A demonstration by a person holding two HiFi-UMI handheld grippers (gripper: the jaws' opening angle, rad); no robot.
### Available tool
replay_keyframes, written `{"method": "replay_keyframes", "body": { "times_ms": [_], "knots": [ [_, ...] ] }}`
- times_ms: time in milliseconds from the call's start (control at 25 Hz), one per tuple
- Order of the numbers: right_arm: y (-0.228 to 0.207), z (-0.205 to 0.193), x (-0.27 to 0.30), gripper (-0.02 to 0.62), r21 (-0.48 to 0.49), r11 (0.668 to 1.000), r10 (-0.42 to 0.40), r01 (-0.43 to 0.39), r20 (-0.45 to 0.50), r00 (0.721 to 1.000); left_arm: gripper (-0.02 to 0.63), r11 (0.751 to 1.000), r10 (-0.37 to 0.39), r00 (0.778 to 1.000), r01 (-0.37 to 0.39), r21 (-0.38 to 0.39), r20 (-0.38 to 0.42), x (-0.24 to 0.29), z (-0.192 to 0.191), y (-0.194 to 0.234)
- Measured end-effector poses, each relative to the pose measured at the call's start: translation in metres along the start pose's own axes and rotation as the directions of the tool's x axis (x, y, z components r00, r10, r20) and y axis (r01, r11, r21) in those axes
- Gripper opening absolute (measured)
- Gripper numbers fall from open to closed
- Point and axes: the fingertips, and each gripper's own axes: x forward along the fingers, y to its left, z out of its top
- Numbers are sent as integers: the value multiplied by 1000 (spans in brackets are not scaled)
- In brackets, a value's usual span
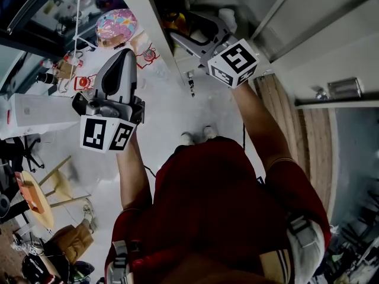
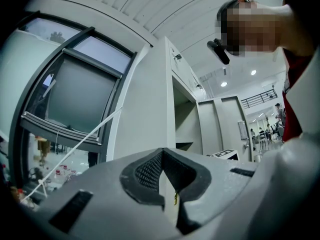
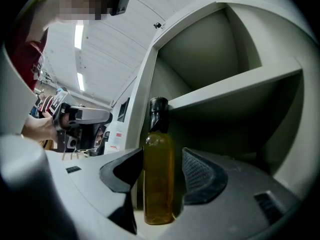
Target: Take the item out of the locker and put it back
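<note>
Standing apart, the jaws of the right gripper [image 3: 162,159] are seen on either side of an upright bottle [image 3: 159,184] of amber liquid, with a gap showing at the right pad. The bottle is set at the mouth of a locker [image 3: 200,49] compartment, beneath a shelf [image 3: 235,91]. The left gripper [image 2: 167,176] is held with its jaws together, well apart from the bottle, pointed along the locker's outer side near a window [image 2: 75,94].

In the head view, the right hand-held gripper [image 1: 192,33] covers most of the bottle [image 3: 159,174] inside the dark locker [image 1: 145,16].
</note>
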Motion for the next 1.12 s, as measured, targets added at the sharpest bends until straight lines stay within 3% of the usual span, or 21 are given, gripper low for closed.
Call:
{"method": "replay_keyframes", "body": {
  "times_ms": [600, 1120],
  "knots": [
    [5, 28, -20, 199, -57, 998, -38, 40, 37, 999, 6, 1000, -23, 1000, 23, -5, 3, 1, -4, -14],
    [32, 61, -50, 15, -99, 993, -57, 64, 74, 996, 6, 998, -65, 998, 65, -11, 15, 1, -4, -33]
  ]
}}
